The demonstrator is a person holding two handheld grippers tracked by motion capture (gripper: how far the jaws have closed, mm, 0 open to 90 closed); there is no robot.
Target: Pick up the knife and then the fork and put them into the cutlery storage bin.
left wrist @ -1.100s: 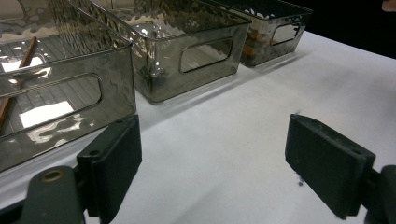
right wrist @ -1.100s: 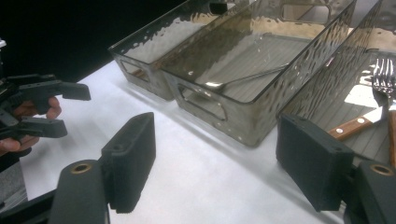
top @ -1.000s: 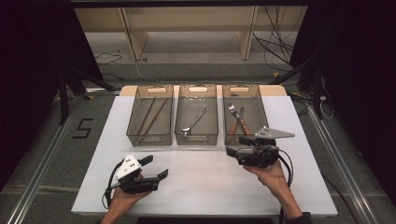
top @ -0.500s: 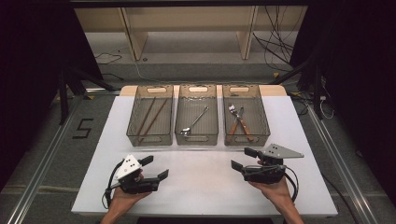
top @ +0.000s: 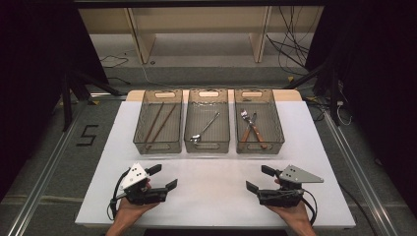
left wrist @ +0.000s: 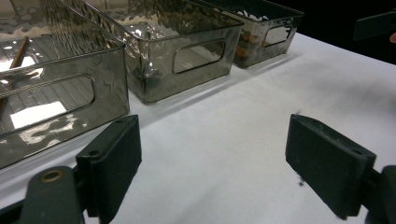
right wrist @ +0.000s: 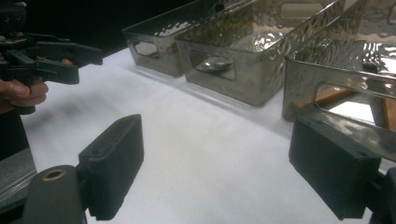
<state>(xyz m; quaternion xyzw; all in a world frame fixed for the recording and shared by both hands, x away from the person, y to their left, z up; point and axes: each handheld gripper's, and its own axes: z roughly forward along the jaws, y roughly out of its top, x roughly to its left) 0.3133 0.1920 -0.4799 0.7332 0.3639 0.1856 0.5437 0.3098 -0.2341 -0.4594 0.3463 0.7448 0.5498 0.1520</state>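
both grippers sit low in the high view, left gripper (top: 162, 178) at lower left, right gripper (top: 257, 179) at lower right, each released and grasping nothing over the white table (top: 216, 172). three clear bins (top: 209, 143) line the frame's middle: chopsticks (top: 160, 121) left, spoon (top: 204, 128) centre, fork (top: 248, 125) right. left gripper view: jaws spread wide, bins at upper left. right gripper view: jaws wide, bins upper right, left gripper at upper left.

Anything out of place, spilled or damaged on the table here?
Nothing stands out. The three bins sit in a straight row: chopsticks in the left one, spoon in the middle, forks crossed in the right. Both tongs, left and right, are open over bare white tabletop.
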